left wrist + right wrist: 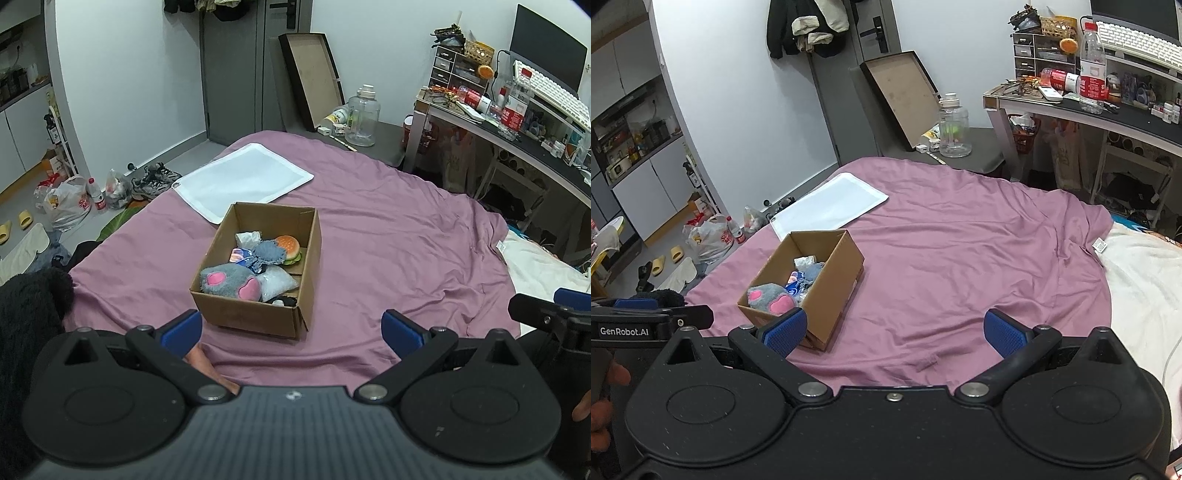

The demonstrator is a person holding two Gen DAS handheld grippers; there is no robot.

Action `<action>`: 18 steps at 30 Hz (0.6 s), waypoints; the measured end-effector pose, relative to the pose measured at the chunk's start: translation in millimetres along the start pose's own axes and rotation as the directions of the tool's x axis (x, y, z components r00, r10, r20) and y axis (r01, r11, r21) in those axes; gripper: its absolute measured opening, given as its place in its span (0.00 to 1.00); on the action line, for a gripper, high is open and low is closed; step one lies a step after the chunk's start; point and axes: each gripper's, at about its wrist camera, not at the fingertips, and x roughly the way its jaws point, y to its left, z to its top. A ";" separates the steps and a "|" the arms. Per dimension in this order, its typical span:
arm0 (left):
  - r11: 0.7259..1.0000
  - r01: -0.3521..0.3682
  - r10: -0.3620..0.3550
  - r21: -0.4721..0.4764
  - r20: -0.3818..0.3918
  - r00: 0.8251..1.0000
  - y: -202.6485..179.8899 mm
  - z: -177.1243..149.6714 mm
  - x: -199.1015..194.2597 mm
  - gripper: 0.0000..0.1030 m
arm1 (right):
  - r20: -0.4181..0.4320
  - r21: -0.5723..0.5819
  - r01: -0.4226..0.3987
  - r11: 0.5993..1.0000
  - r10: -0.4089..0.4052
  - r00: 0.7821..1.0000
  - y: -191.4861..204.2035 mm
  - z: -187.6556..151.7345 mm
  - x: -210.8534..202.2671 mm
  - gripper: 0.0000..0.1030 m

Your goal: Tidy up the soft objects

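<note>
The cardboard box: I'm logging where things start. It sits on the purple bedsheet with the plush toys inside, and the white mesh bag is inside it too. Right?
Not quite. The white mesh bag lies flat on the purple bedsheet beyond the cardboard box, not inside; the left wrist view shows this. The rest holds.

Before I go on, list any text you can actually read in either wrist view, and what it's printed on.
"GenRobot.AI": white lettering on the black body of the left gripper, seen at the left edge of the right wrist view.
Red labels on the clear plastic bottles on the desk: print too small to read.
Red print on the white plastic bag on the floor: blurred, unreadable.
White tag on the purple bedsheet edge: too small.
Blue packet in the brown cardboard box: unreadable.
</note>
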 end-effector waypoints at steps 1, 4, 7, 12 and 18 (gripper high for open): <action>1.000 -0.001 0.001 -0.001 0.000 1.000 0.2 -0.3 -0.1 0.99 | -0.001 0.000 0.000 1.000 0.000 1.000 0.1 -0.2 0.3 1.00; 1.000 0.000 0.000 -0.001 -0.002 1.000 0.7 0.2 0.4 0.99 | -0.005 0.000 -0.009 1.000 0.009 1.000 0.3 -0.7 1.0 1.00; 1.000 0.003 -0.003 -0.001 -0.002 1.000 0.6 -0.3 0.5 0.99 | -0.008 -0.004 -0.004 1.000 0.004 1.000 0.4 -1.3 2.4 1.00; 1.000 0.005 -0.005 0.002 -0.004 1.000 -0.8 -0.9 1.3 0.99 | -0.006 -0.003 -0.002 1.000 0.002 1.000 1.0 -1.6 2.4 1.00; 1.000 0.010 -0.010 -0.003 -0.010 1.000 -1.7 -1.6 2.6 0.99 | -0.007 -0.004 -0.001 1.000 0.001 1.000 0.5 -1.7 3.2 1.00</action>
